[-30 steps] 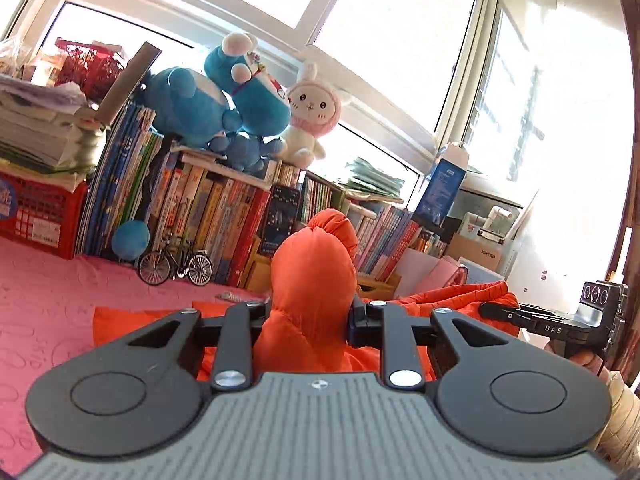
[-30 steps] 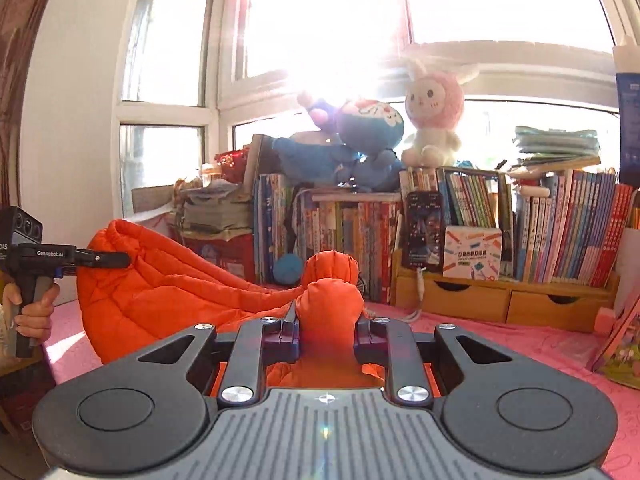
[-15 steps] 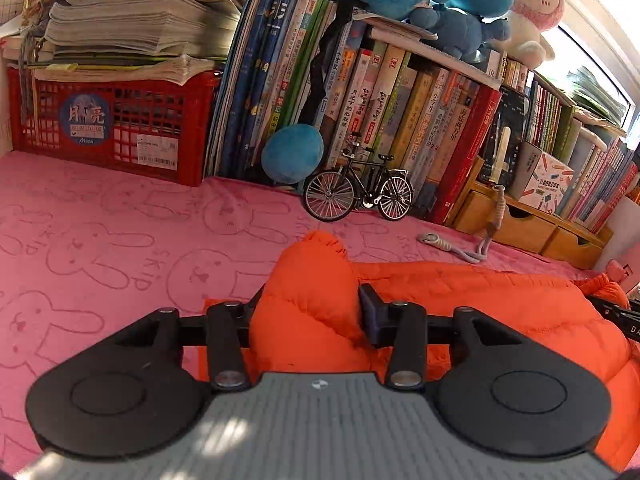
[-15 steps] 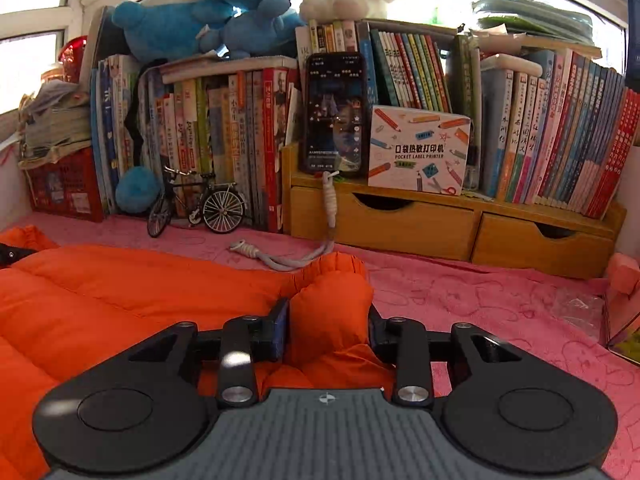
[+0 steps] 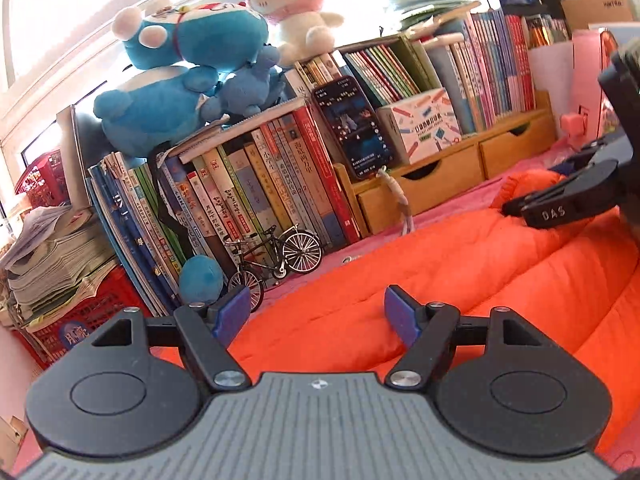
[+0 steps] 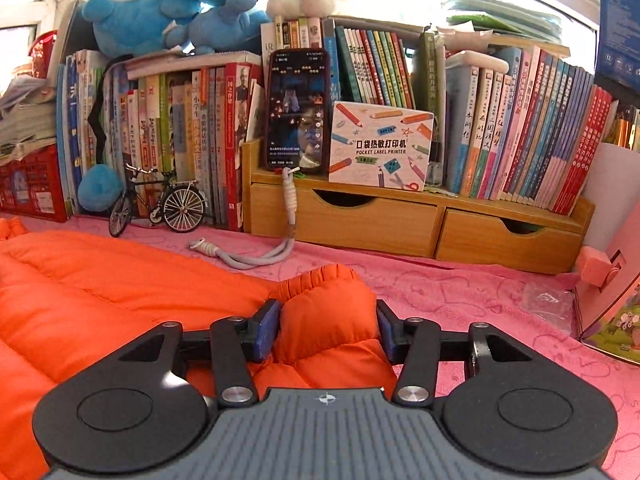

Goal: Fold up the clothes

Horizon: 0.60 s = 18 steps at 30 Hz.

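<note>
An orange puffy jacket (image 5: 460, 276) lies spread on the pink cloth-covered table (image 6: 460, 288). My left gripper (image 5: 316, 312) is open and empty just above the jacket's left part. My right gripper (image 6: 324, 330) has its blue pads against a bunched corner of the jacket (image 6: 328, 320), with the jaws fairly wide; the fabric sits between them at the jacket's right end. The right gripper also shows at the right edge of the left wrist view (image 5: 560, 208).
A row of books (image 6: 180, 132) and a wooden drawer shelf (image 6: 400, 224) line the back. A toy bicycle (image 6: 156, 204), a phone (image 6: 298, 112) with a cord, a label printer box (image 6: 380, 148), plush toys (image 5: 180, 80) and a red basket (image 5: 80, 312) stand there.
Both grippers came down from a raised hold and laid the jacket flat on the table. The left gripper opened and let go of the fabric. The right jaws widened around the corner.
</note>
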{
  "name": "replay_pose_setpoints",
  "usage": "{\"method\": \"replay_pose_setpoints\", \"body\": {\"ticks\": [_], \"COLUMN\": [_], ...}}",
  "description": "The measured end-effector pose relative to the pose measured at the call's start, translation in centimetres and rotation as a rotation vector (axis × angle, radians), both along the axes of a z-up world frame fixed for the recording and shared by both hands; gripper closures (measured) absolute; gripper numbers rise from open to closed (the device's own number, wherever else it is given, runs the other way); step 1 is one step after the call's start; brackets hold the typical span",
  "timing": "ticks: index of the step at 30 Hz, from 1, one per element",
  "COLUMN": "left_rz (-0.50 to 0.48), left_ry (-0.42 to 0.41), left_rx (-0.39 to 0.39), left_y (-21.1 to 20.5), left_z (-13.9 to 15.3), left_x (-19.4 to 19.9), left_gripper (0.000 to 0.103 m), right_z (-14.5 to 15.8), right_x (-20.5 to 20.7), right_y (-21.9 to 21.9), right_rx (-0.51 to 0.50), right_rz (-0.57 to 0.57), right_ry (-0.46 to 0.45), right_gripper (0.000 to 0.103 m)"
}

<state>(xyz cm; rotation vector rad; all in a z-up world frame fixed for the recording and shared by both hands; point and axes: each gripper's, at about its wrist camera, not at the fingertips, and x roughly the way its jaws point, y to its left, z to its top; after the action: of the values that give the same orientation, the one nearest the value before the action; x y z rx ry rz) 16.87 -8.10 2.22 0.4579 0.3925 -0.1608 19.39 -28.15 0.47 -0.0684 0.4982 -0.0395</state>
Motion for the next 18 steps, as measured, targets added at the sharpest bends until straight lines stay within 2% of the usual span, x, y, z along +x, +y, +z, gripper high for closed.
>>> {"method": "replay_pose_setpoints", "body": {"ticks": [2,5,7,9,10,11,12,13,14,16,18], "left_rz": [0.026,0.037,0.046,0.059,0.065,0.078,0.096,0.117,0.137,0.173,0.21], "left_ry": [0.037,0.065,0.072,0.077,0.078,0.073,0.064,0.058,0.061,0.073,0.065], "left_rx": [-0.004,-0.051,-0.065,-0.075,-0.082,-0.087,-0.089,-0.091,-0.089,-0.066,-0.022], "left_y": [-0.4,0.5,0.7,0.7,0.8,0.8,0.9,1.0,1.1,1.2,1.3], "left_z": [-0.8,-1.1,-1.2,-1.0,-0.8,-0.5,-0.3,-0.1,-0.2,-0.7,-1.8], "left_x": [1.1,1.5,1.9,2.5,2.9,3.3,3.8,4.3,4.9,6.0,6.6], "left_gripper": [0.03,0.028,0.028,0.028,0.028,0.028,0.029,0.029,0.029,0.028,0.028], "right_z": [0.6,2.1,3.0,3.8,4.1,4.3,4.4,4.3,4.1,3.3,1.9], "right_x": [-0.4,-2.1,-3.1,-3.3,-3.0,-2.6,-2.0,-1.2,-0.5,0.6,1.5], "right_y": [0.4,1.2,2.0,3.5,4.3,5.0,5.6,6.2,6.7,7.7,8.5], "right_rx": [-0.033,-0.114,-0.136,-0.1,-0.07,-0.033,0.01,0.048,0.078,0.075,-0.002], "right_rz": [-0.011,0.001,0.032,0.103,0.136,0.166,0.193,0.212,0.223,0.214,0.162], "right_ry": [-0.04,-0.156,-0.214,-0.218,-0.2,-0.175,-0.141,-0.102,-0.067,-0.029,-0.015], "right_gripper": [0.031,0.017,0.014,0.014,0.016,0.023,0.031,0.047,0.052,0.052,0.052]}}
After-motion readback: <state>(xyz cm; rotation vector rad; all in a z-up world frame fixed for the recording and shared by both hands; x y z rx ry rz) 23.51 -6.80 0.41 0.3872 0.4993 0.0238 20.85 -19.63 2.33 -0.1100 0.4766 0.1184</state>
